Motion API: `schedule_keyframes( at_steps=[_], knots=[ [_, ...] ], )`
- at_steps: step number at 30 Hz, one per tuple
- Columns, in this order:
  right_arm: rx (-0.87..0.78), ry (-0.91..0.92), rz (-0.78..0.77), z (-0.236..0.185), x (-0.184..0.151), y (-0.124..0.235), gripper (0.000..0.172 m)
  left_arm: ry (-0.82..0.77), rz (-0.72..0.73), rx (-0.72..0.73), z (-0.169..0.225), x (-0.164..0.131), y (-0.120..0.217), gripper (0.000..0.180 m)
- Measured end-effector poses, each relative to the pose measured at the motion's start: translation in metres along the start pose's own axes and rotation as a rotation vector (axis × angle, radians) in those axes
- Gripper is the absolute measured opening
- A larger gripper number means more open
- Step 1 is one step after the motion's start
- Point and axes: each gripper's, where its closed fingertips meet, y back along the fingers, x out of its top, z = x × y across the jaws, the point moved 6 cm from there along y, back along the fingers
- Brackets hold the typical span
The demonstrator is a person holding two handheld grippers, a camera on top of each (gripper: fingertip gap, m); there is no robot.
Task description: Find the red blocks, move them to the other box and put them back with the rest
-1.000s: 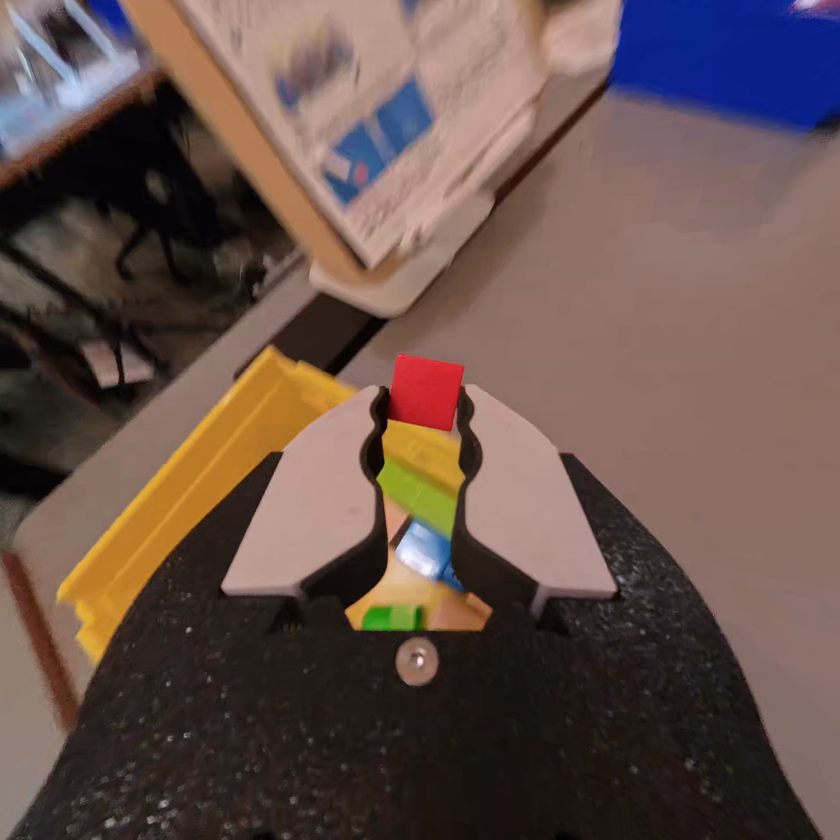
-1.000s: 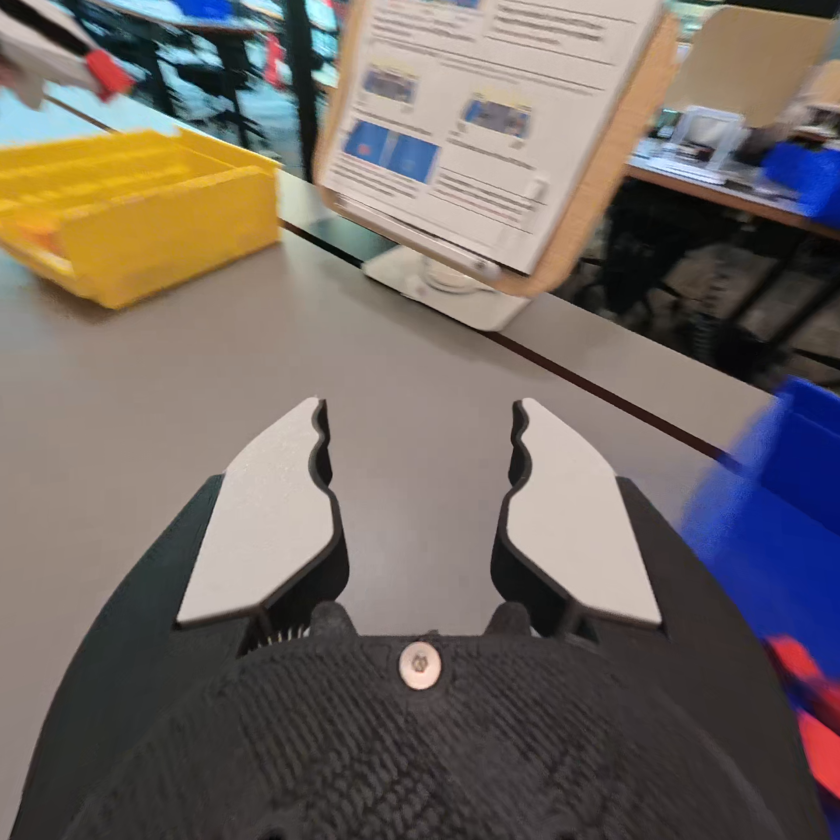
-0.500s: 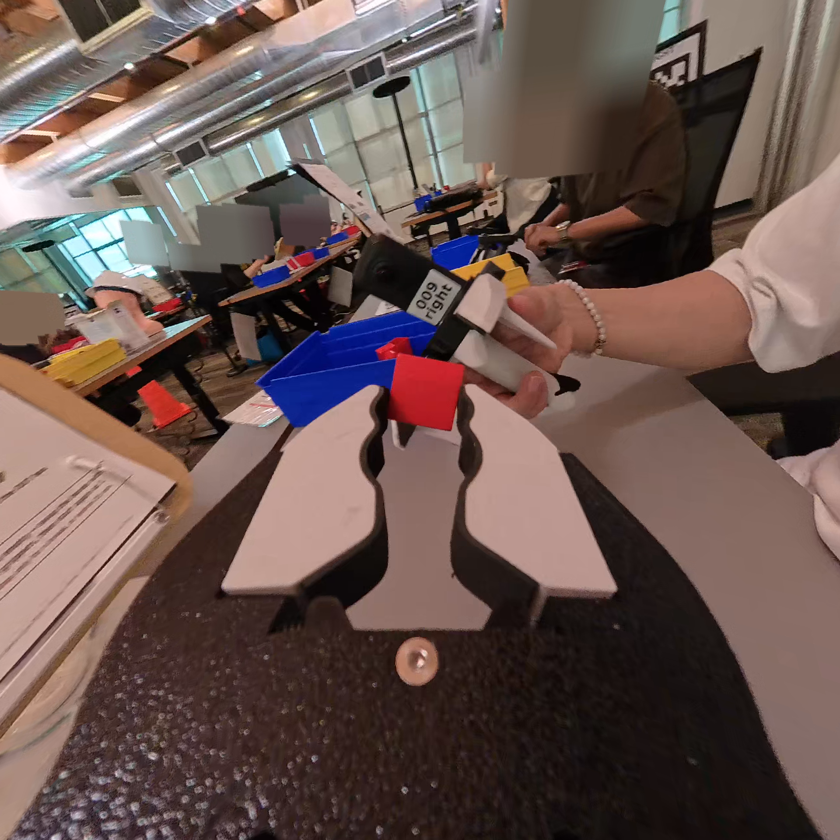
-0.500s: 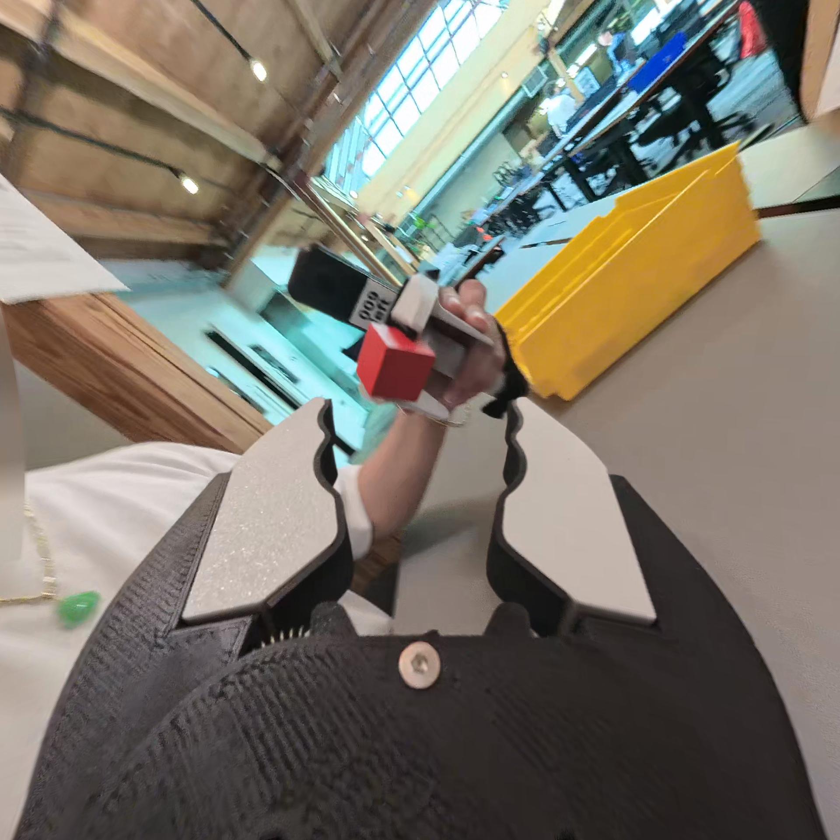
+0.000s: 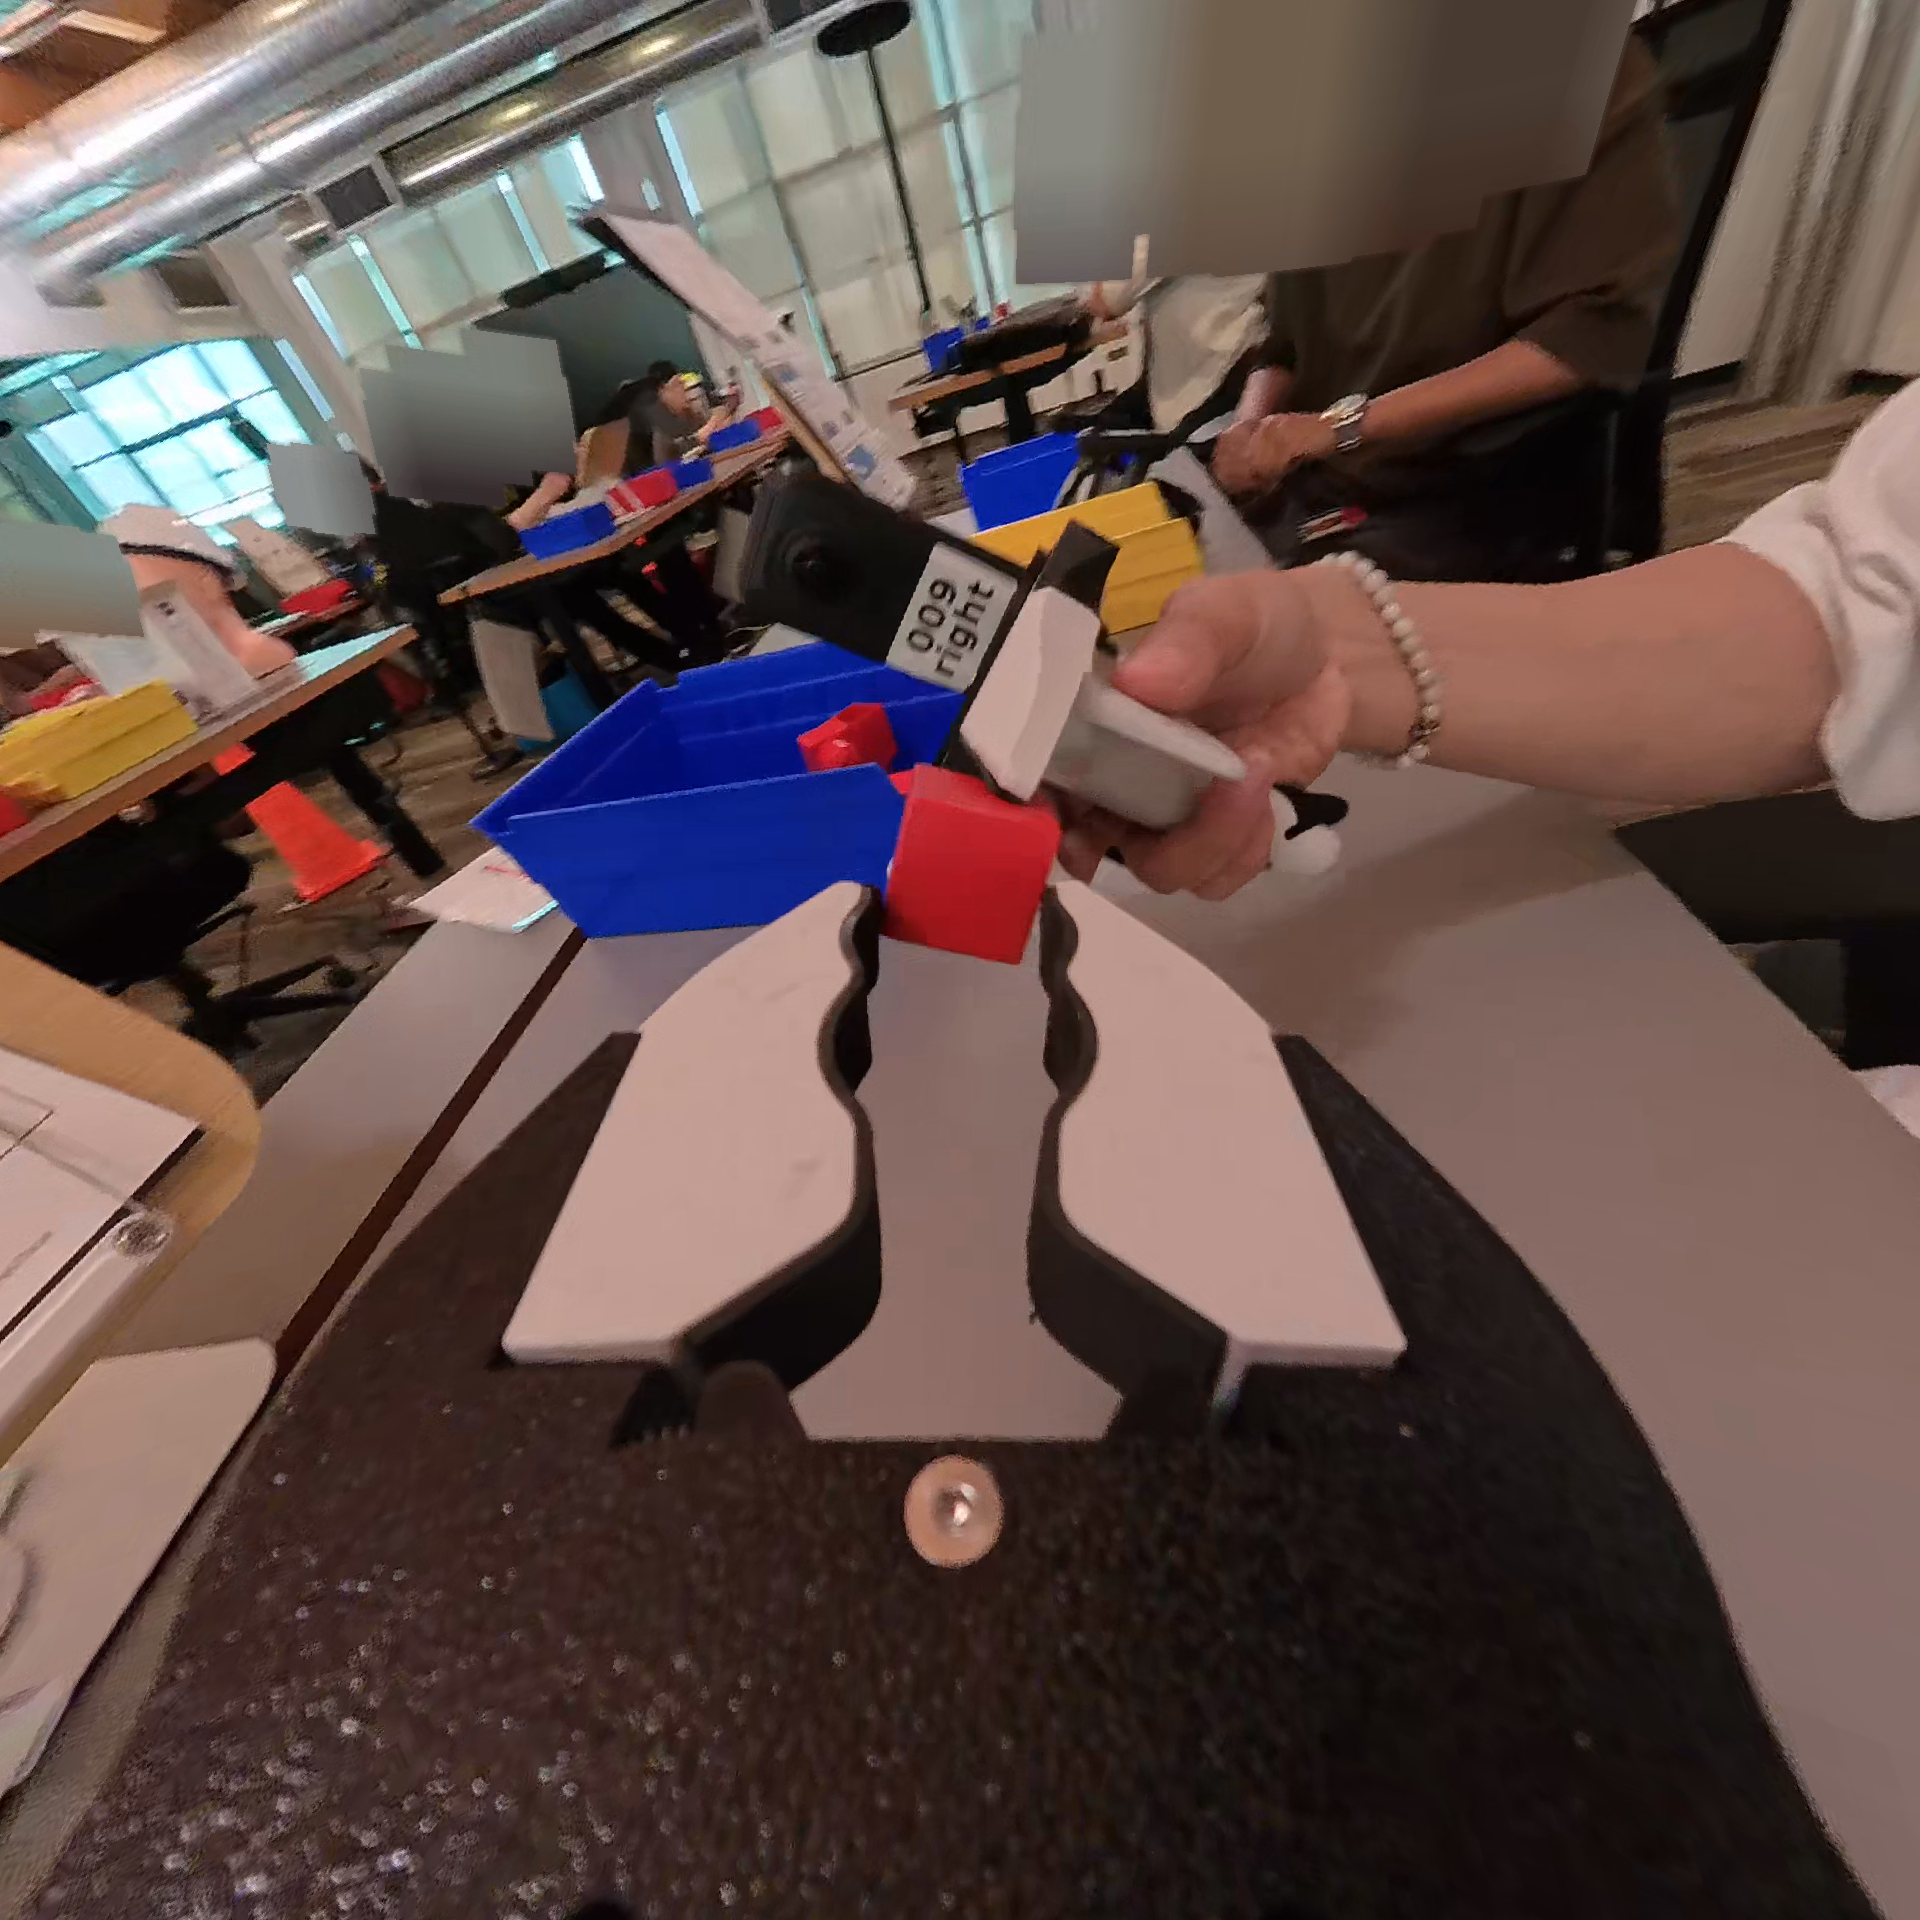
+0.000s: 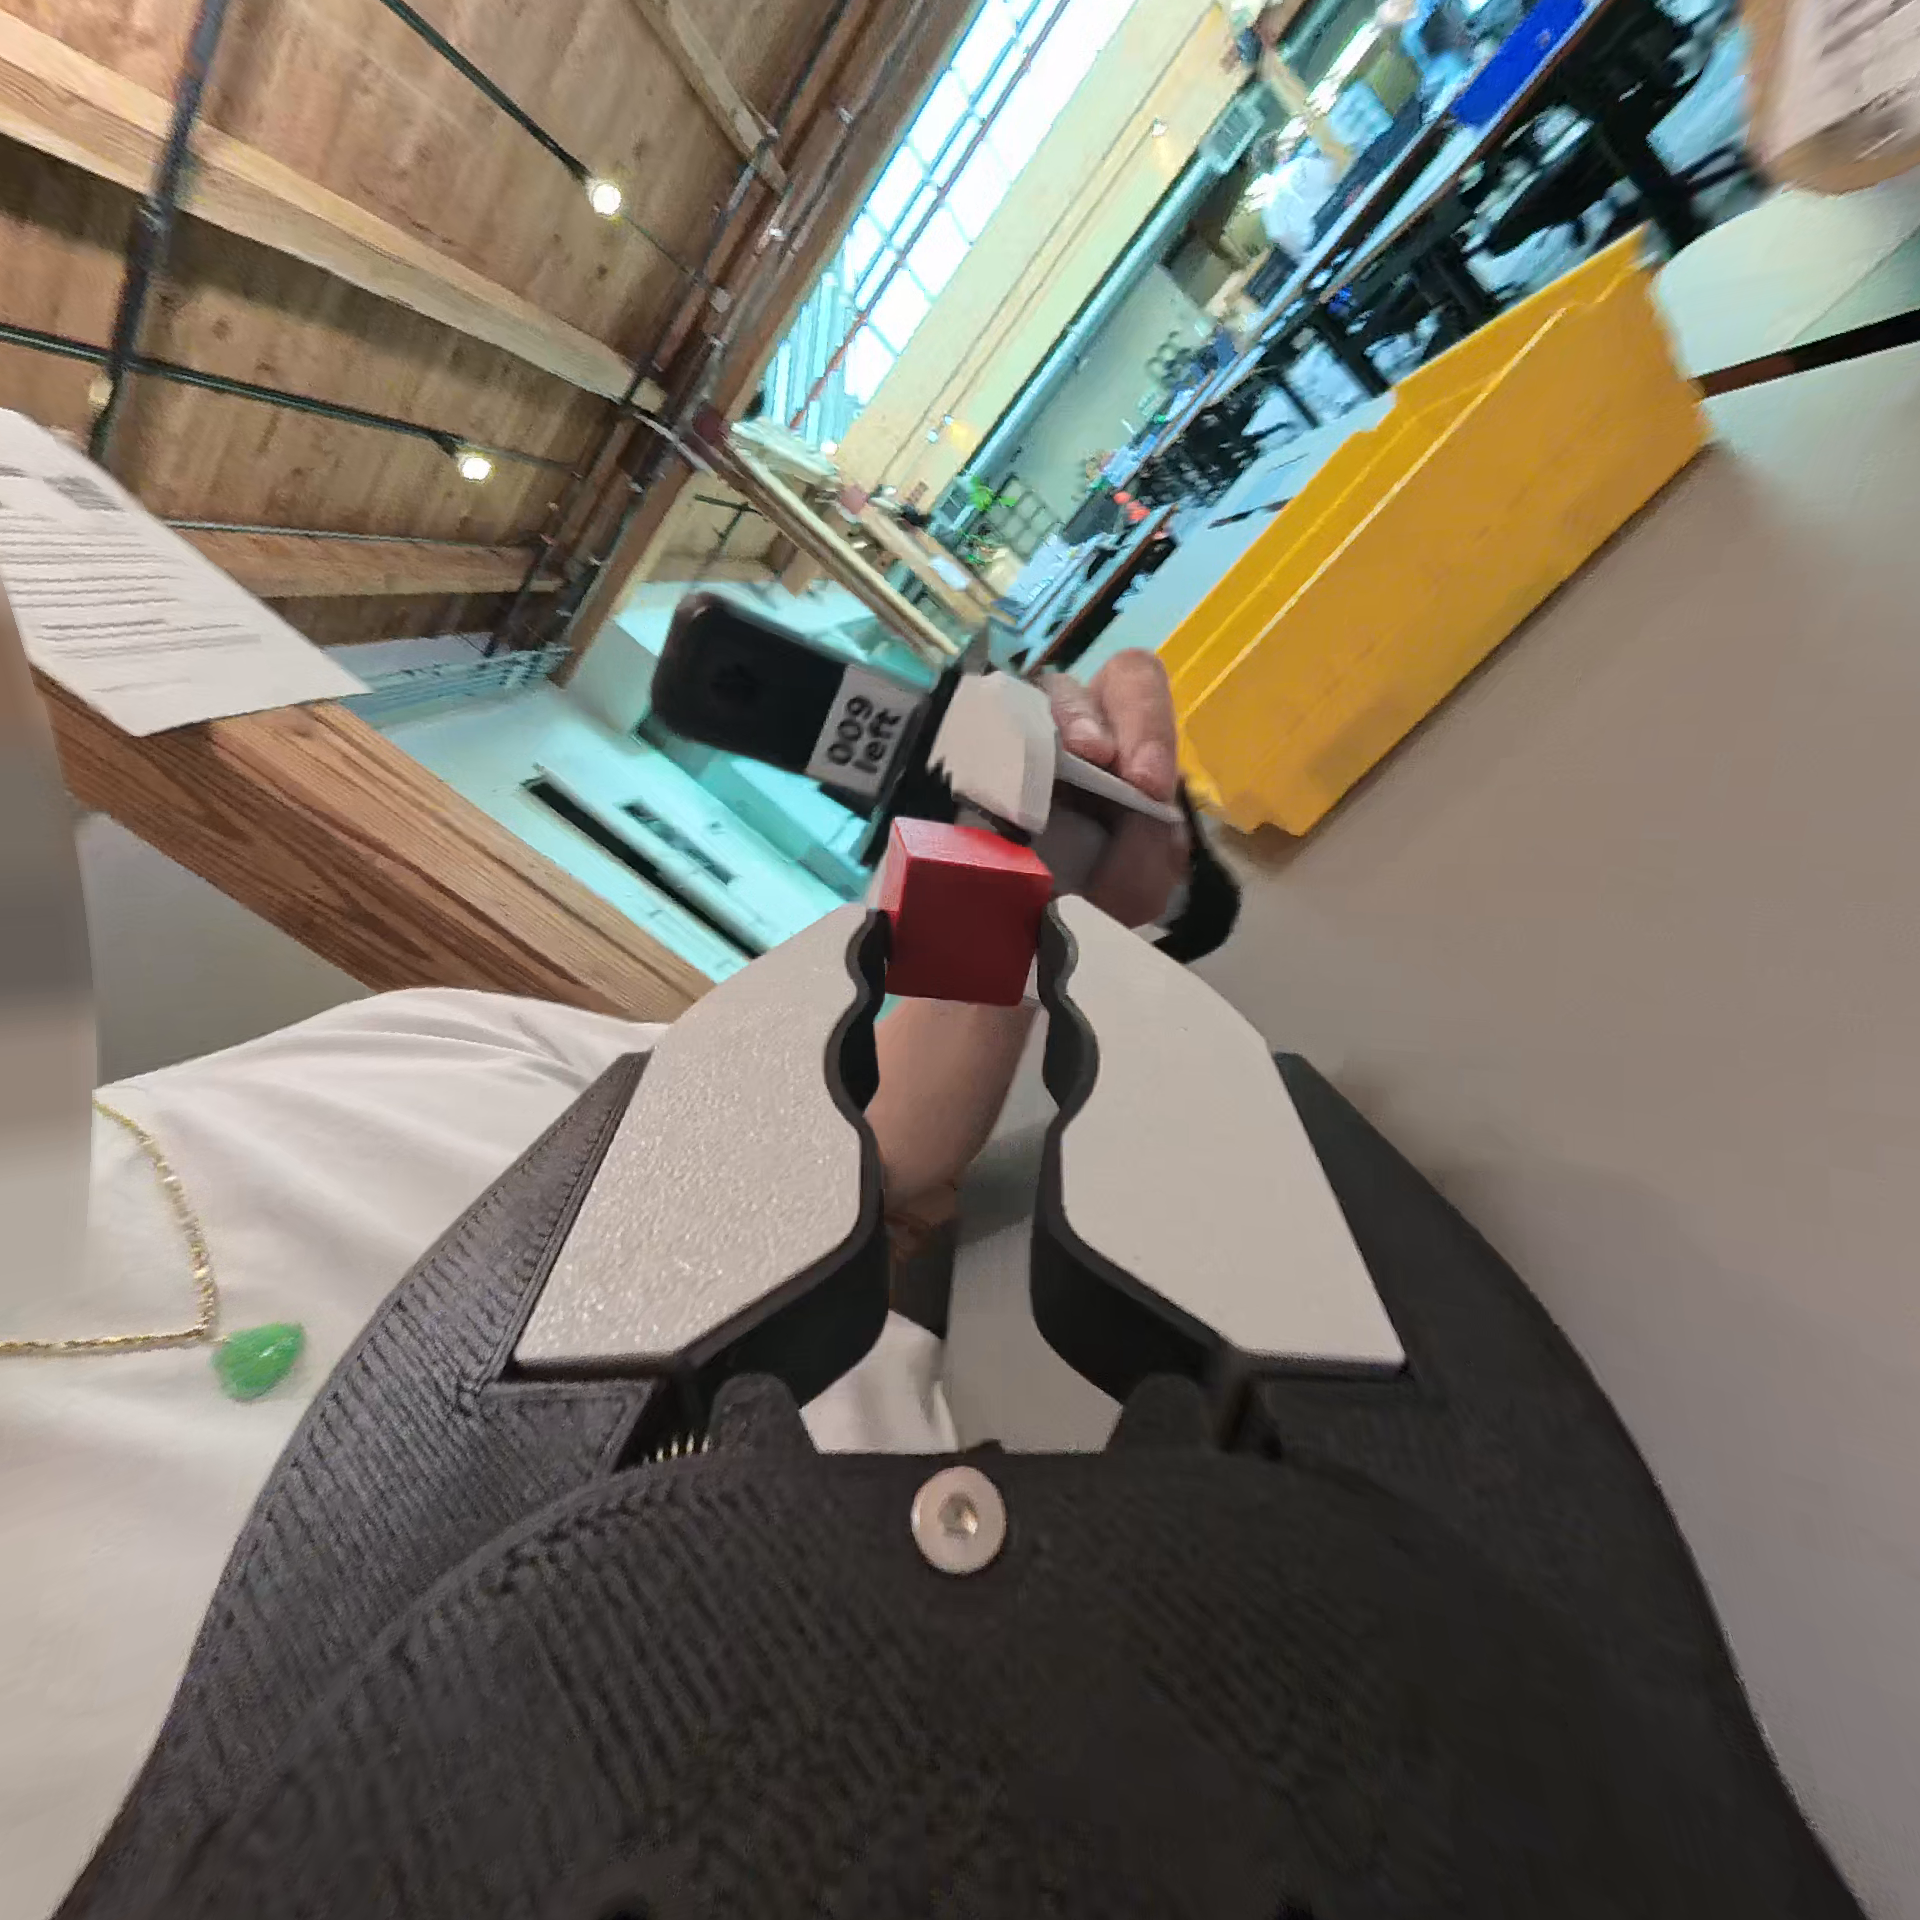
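Note:
A red block hangs above the grey table, gripped from two sides. My left gripper is shut on its near end. My right gripper is shut on the same red block from the opposite side. One of the right gripper's fingers reaches the block from above in the left wrist view. One of the left gripper's fingers shows behind the block in the right wrist view. The blue box stands behind and holds another red block. The yellow box stands farther along the table.
A wooden-backed paper stand stands at the left on the table. A person's hand holds the right gripper. Other tables with bins and seated people fill the room behind.
My left gripper carried the red block away from the yellow box and turned toward the right gripper. My right gripper, open before, came up to the block and closed on it.

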Motion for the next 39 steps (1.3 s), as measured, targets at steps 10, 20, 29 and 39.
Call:
schedule_keyframes(
  at_steps=[10, 20, 29, 39],
  knots=[
    [-1.239, 0.392, 0.046, 0.023, 0.104, 0.216, 0.029, 0.233, -0.109, 0.238, 0.001, -0.011, 0.003, 0.043],
    [-1.46, 0.321, -0.155, 0.096, 0.128, 0.258, 0.04, 0.466, -0.193, 0.25, 0.004, -0.04, -0.027, 0.043],
    [-1.42, 0.497, 0.016, 0.032, 0.089, 0.265, 0.058, 0.577, -0.318, 0.213, 0.004, -0.049, -0.058, 0.059],
    [-1.486, 0.692, 0.287, -0.045, -0.004, 0.274, 0.059, 0.541, -0.498, 0.139, -0.035, 0.001, -0.156, 0.082]
  ],
)
